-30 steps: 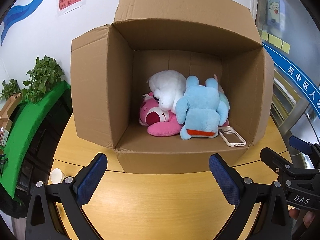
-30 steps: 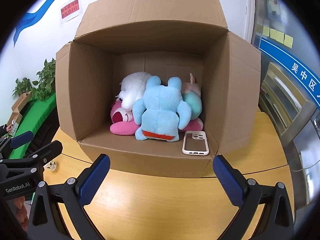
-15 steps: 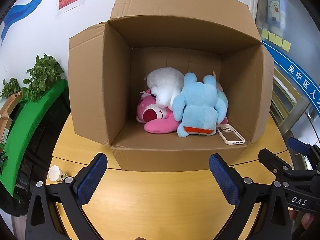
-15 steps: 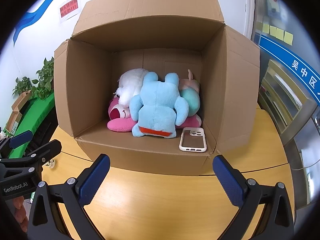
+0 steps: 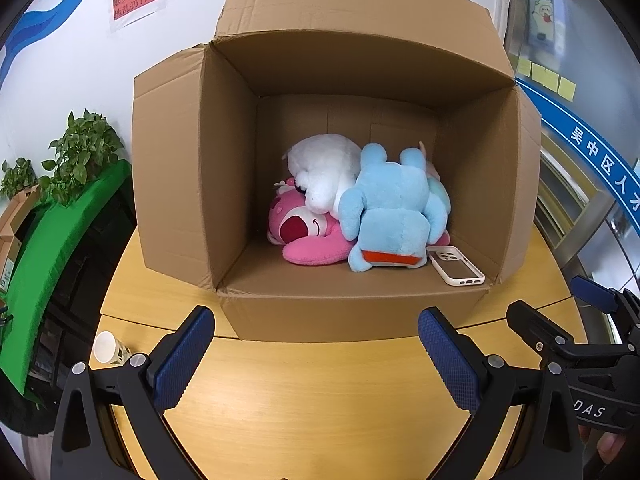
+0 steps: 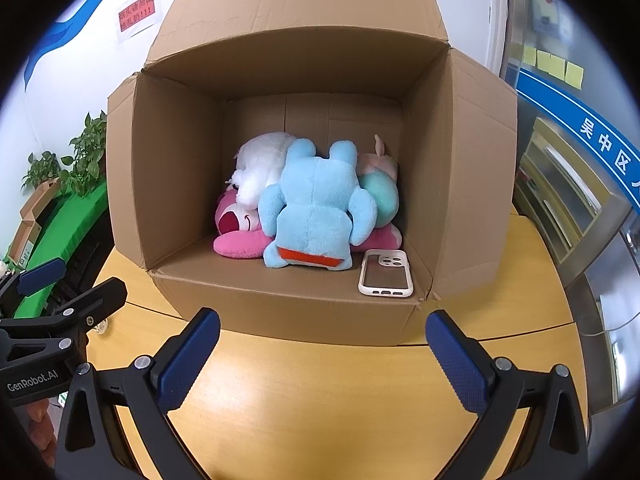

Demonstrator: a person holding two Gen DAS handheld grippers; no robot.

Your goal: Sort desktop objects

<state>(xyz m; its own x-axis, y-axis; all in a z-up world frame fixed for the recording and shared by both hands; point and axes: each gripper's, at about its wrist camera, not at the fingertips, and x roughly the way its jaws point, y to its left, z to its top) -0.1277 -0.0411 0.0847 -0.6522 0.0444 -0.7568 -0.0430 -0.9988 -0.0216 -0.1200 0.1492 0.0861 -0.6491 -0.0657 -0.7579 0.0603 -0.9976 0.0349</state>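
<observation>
Cardboard box (image 5: pixel 192 184) sits on the wooden table (image 5: pixel 320 400) with its flaps up, and pretty much everything is already piled inside: a blue plush (image 5: pixel 394 216) slumped on top of a pink plush (image 5: pixel 304 232), a white plush (image 5: pixel 324 168) behind them, and a phone (image 5: pixel 456 266) lying flat on the box floor right against the blue one's feet. Both tools hang in front of the box, over bare tabletop. The left gripper (image 5: pixel 316 360) has its jaws wide apart with nothing between them, same for the right gripper (image 6: pixel 322 360).

What I'd worry about: the only loose thing I can spot is a paper cup (image 5: pixel 106 350) near the table's left edge, just beside the left gripper's finger. It's light and close to the drop-off, so a sloppy sideways swing could knock it to the floor, and squeezing too hard would probably crush it. Also, anything dropped into the box could land on that phone, or shove the plush pile over onto it.
</observation>
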